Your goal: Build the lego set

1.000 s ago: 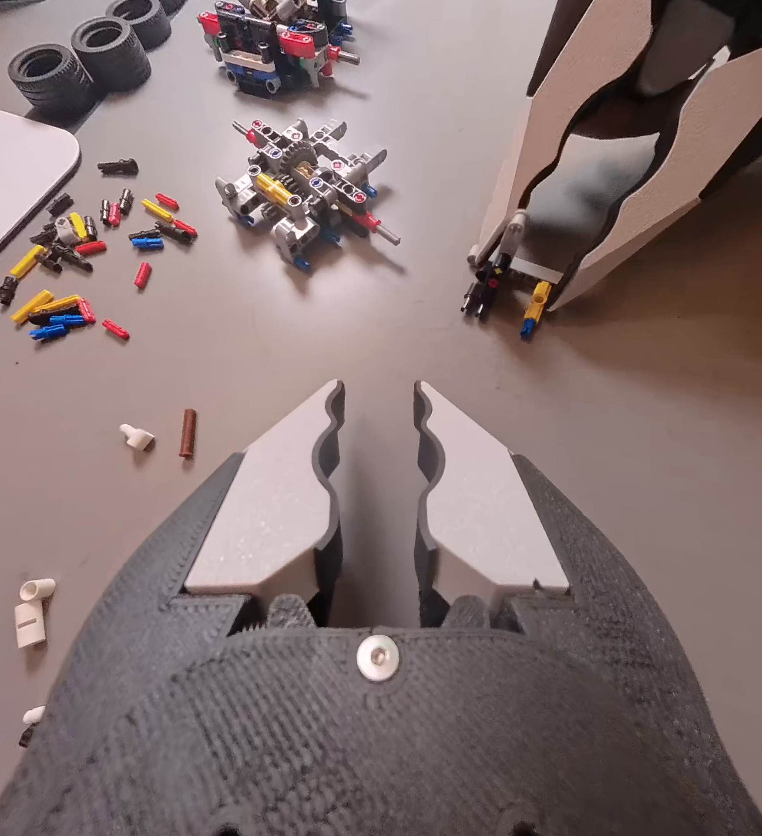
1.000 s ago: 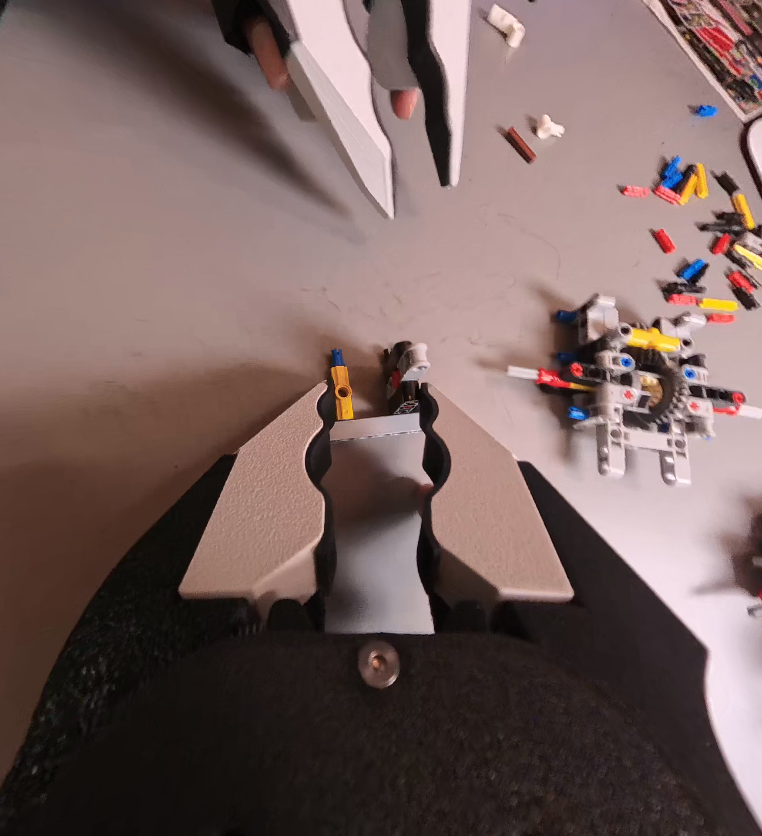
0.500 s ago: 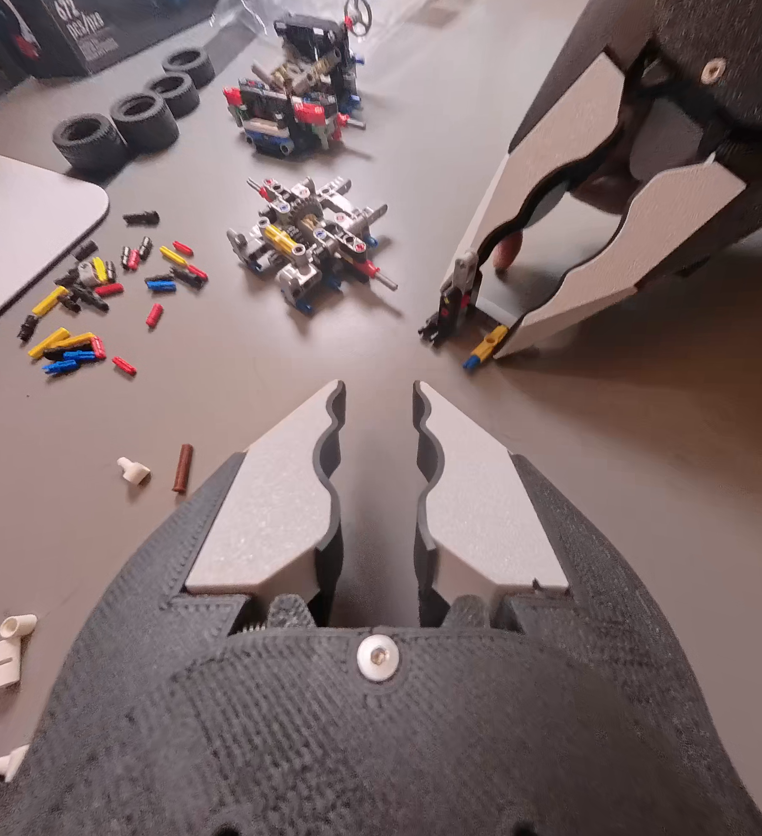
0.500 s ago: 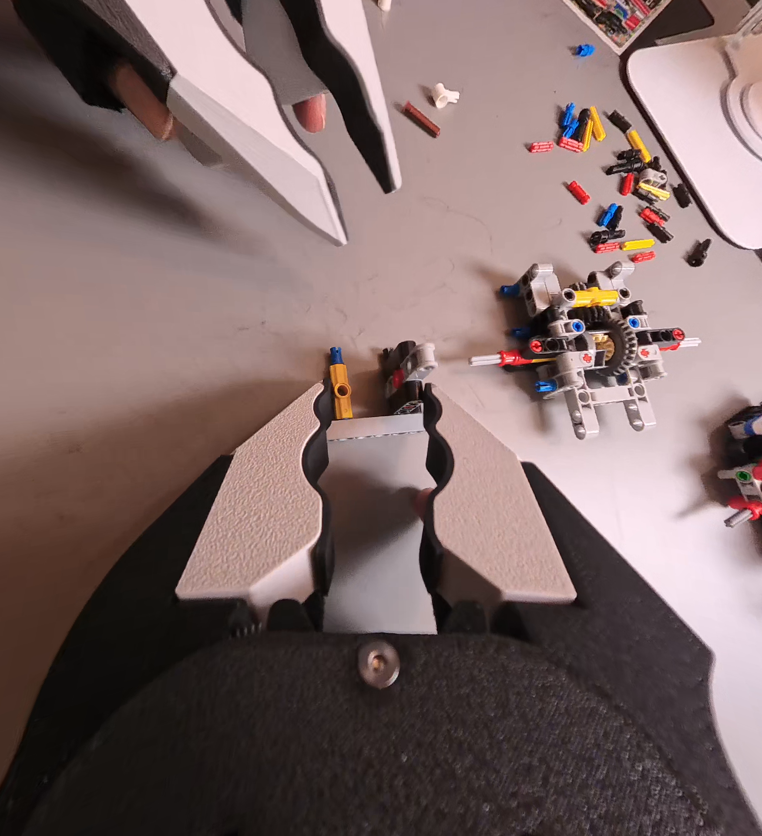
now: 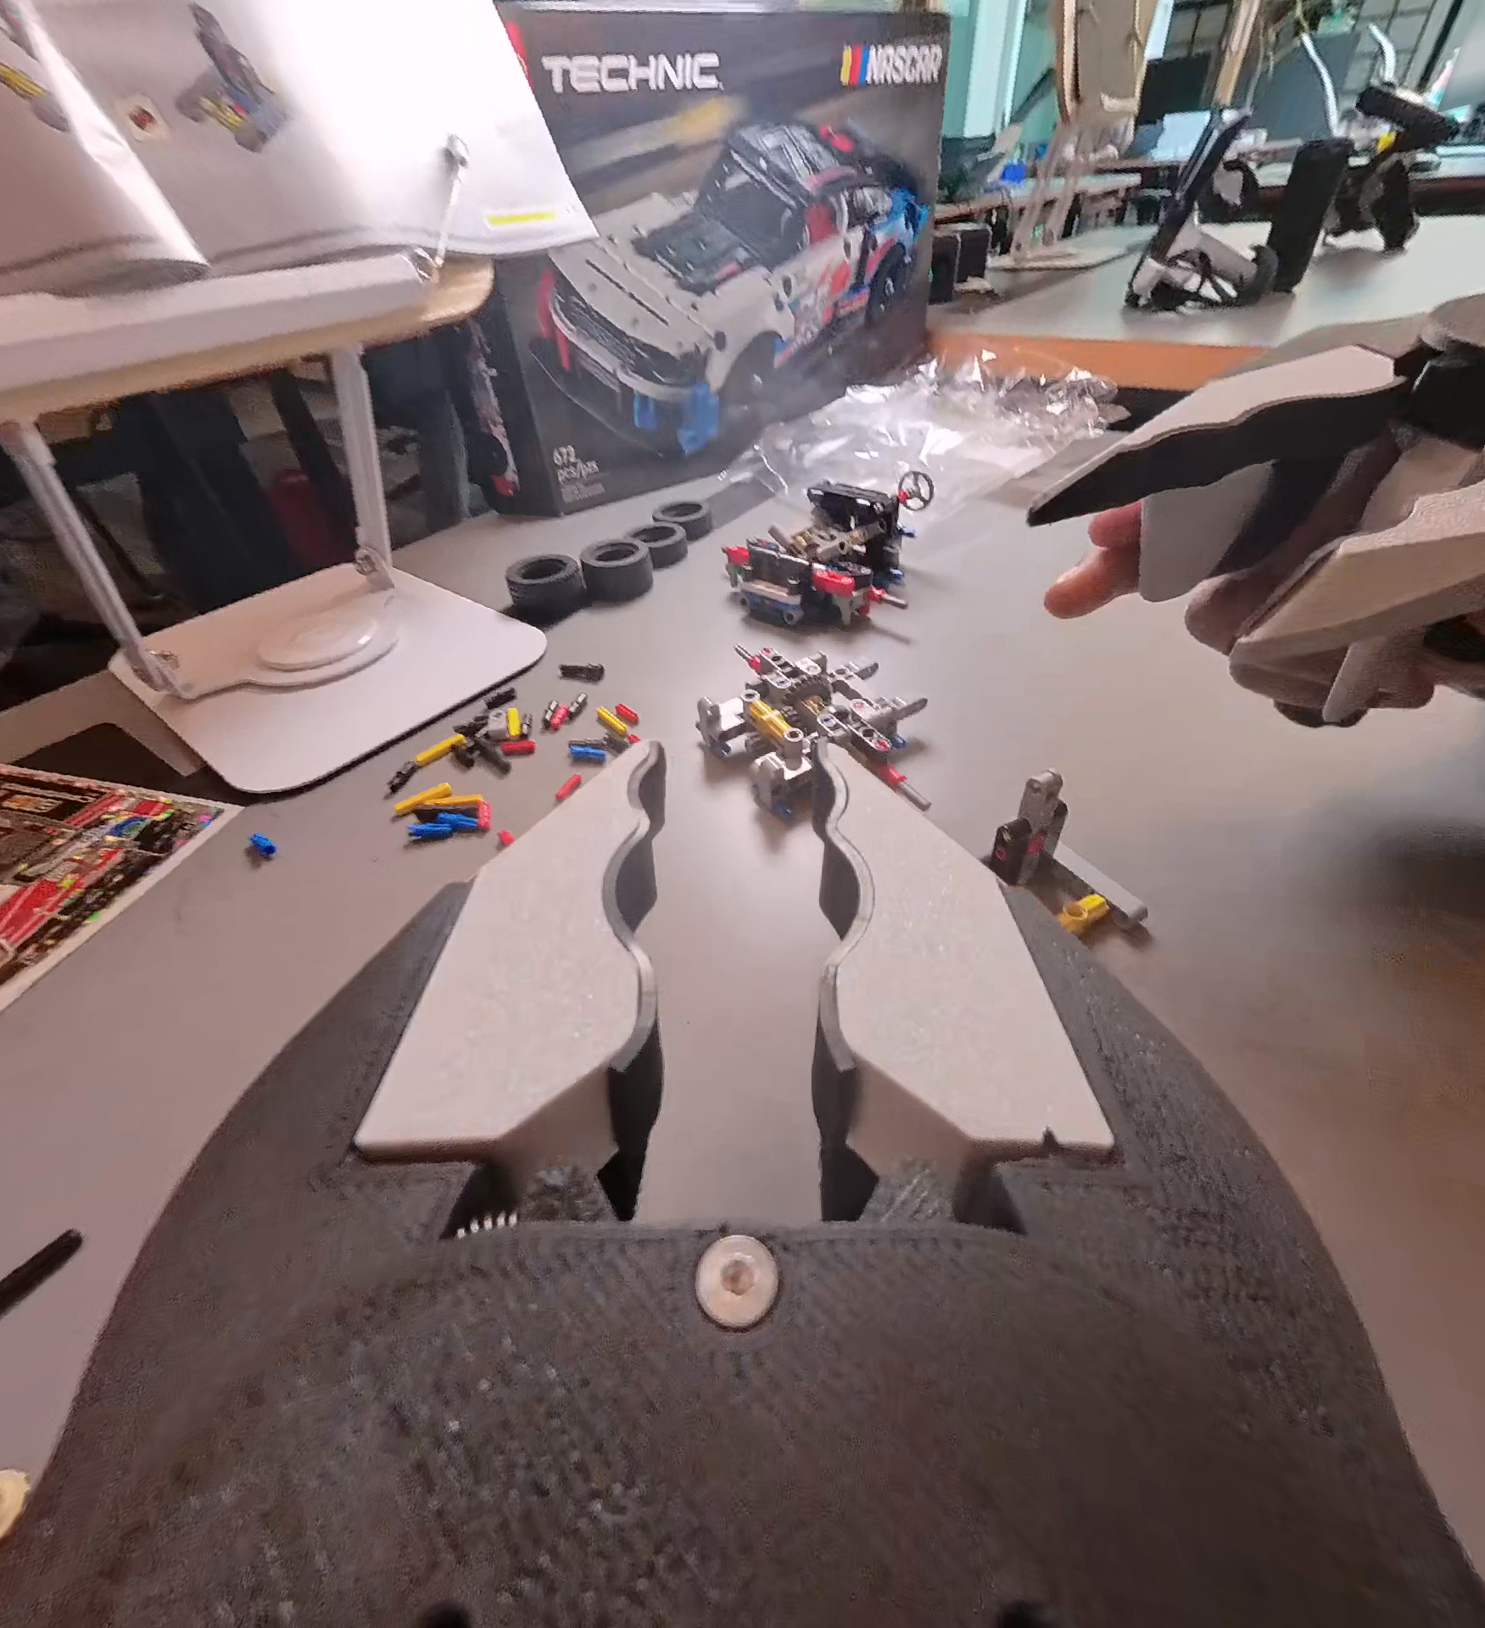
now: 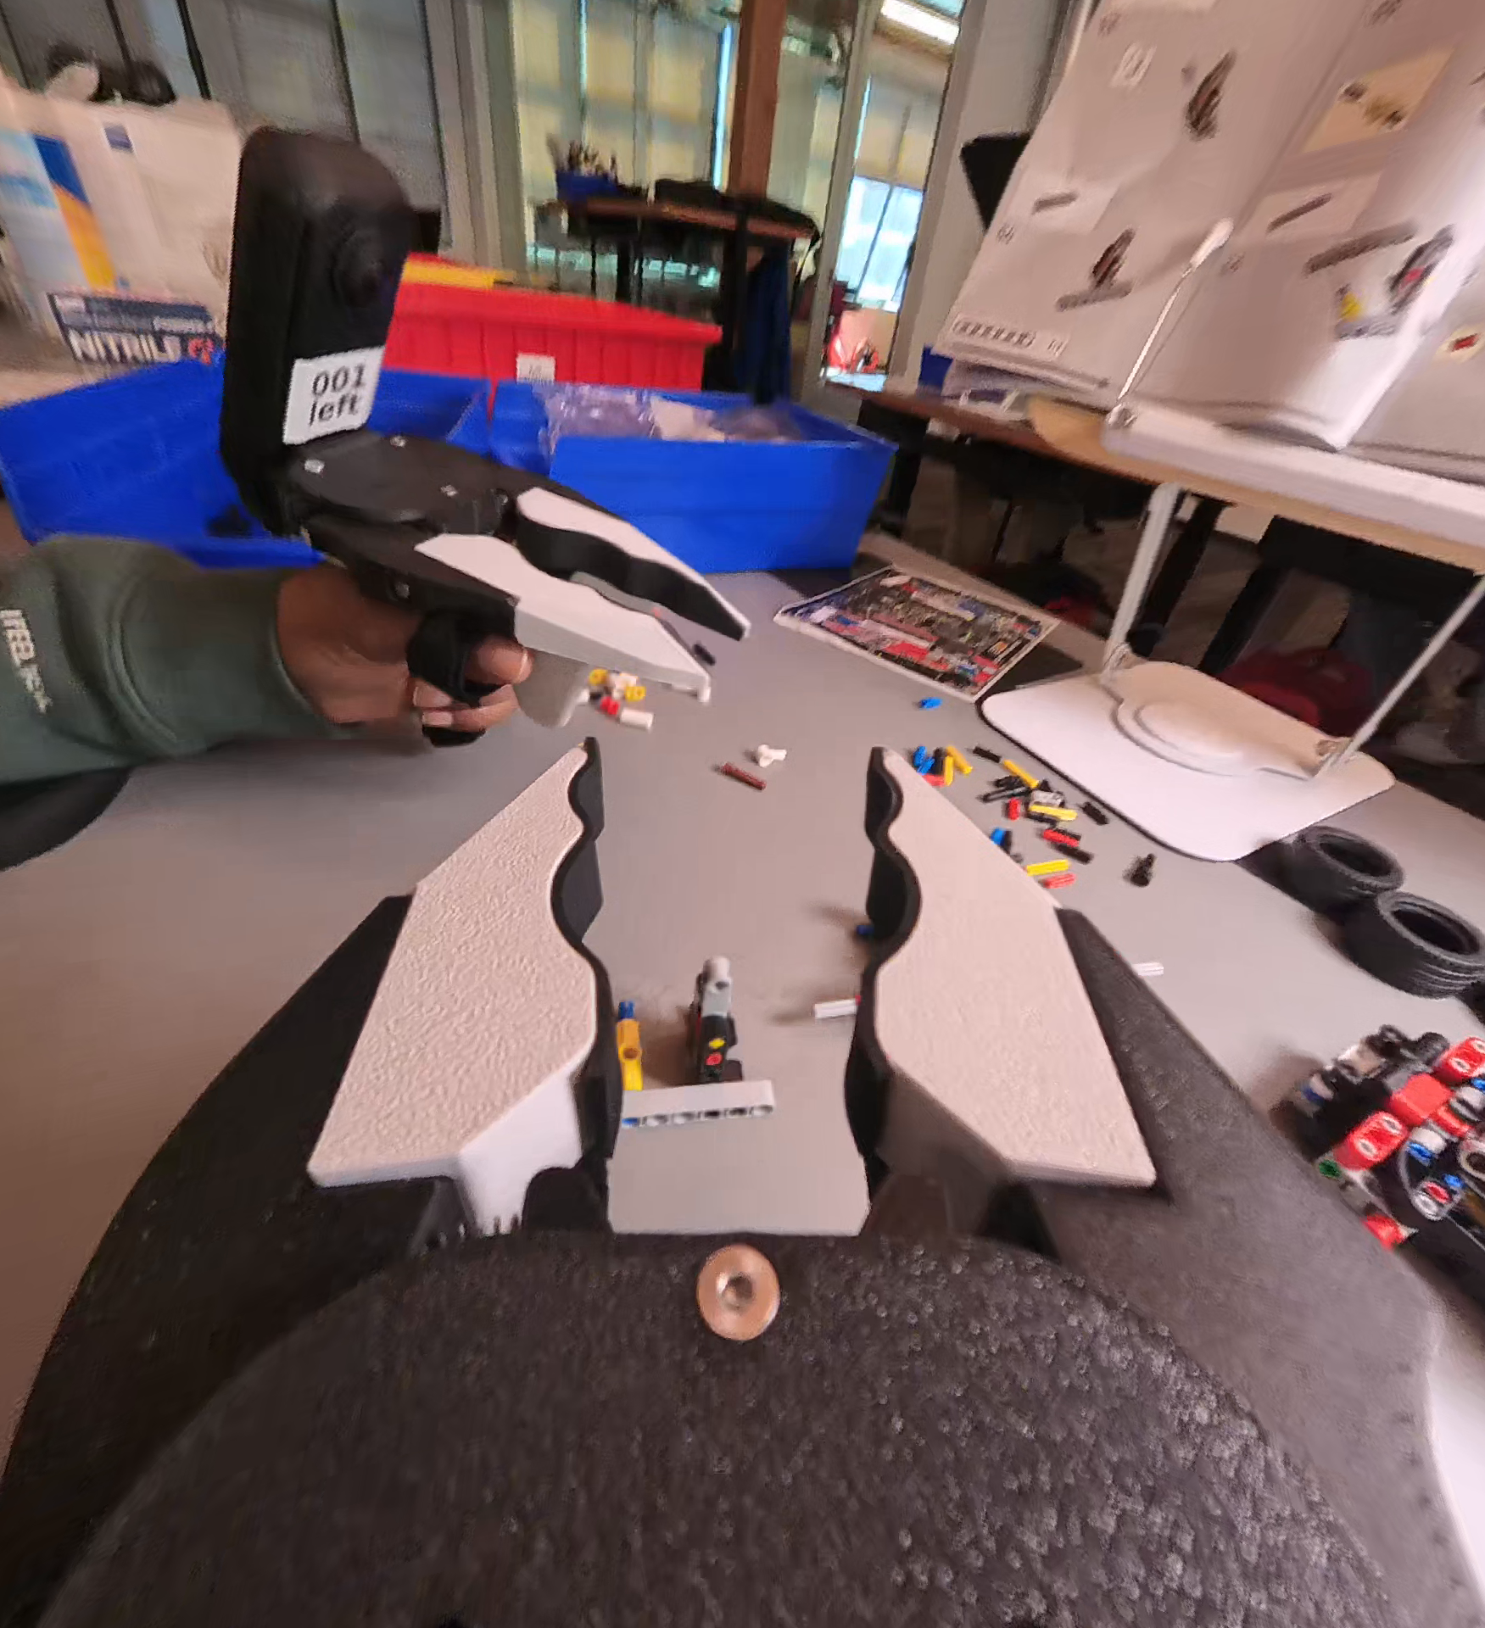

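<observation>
Left gripper (image 5: pixel 737 775): fingers apart, nothing between them – it hangs above the grey table (image 5: pixel 1161 1145), low centre of the left wrist view.
Right gripper (image 6: pixel 730 766): fingers spread wide and gripping nothing; seen from the left wrist view it is at the right edge, raised off the table.
Small sub-assembly (image 6: pixel 703 1057): a light grey beam with a black-and-grey upright and a yellow connector standing on it – it rests on the table in the lower centre of the right wrist view, below and between the open fingers, touched by neither pad. In the left wrist view it stands right of centre, just beside the left gripper's right finger.
Geared assembly (image 5: pixel 809 722): grey frame with a dark gear and yellow piece, centre of the left wrist view, just beyond the left fingertips; untouched.
Larger chassis block (image 5: pixel 818 555): upper centre, farther back, with four black tyres (image 5: pixel 606 564) lined up to its left.
Loose pins (image 5: pixel 492 766): red, blue, yellow and black, scattered left of centre, near a white stand base (image 5: pixel 324 669).
Progress, as judged: several sub-builds exist but lie apart; tyres are unmounted and many pins unused, so much building seems left.
</observation>
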`<state>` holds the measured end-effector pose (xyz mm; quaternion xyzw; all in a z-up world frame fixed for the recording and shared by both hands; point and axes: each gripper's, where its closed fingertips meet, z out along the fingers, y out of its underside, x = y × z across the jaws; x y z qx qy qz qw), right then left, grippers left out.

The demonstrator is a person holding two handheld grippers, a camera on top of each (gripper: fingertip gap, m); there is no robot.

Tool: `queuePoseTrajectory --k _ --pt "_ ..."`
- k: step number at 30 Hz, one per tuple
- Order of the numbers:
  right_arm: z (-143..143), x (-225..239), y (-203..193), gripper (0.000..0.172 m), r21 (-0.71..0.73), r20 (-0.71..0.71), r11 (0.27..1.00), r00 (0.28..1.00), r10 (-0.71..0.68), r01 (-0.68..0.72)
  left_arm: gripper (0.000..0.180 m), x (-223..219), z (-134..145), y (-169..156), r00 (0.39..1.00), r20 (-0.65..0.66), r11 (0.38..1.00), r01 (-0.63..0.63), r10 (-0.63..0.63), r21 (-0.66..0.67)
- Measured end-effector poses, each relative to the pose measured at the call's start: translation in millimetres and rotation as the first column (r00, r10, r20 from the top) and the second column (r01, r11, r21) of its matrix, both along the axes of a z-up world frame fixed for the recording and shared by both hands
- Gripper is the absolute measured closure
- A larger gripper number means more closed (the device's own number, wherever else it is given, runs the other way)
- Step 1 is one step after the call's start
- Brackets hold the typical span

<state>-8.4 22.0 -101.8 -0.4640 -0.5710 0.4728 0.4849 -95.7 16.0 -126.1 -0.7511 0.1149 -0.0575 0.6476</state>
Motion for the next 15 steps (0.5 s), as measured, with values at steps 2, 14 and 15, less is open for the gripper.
queuePoseTrajectory --k 2,14,15 --pt "6.5 2.6 7.8 0.117 -0.007 -0.044 1.0 0.999 -0.02 0.02 0.148 -7.0 7.0 -1.1 1.0 0.003 0.999 -0.031 0.031 0.042" --pt "5.8 7.9 33.2 0.148 -0.014 -0.082 0.997 0.993 -0.082 0.082 0.145 -29.0 13.0 0.5 0.991 0.054 0.985 -0.131 0.126 0.109" --pt "5.0 7.9 35.0 0.149 -0.019 -0.08 0.996 0.993 -0.089 0.088 0.145 -30.6 13.5 0.2 0.989 0.052 0.984 -0.142 0.137 0.112"
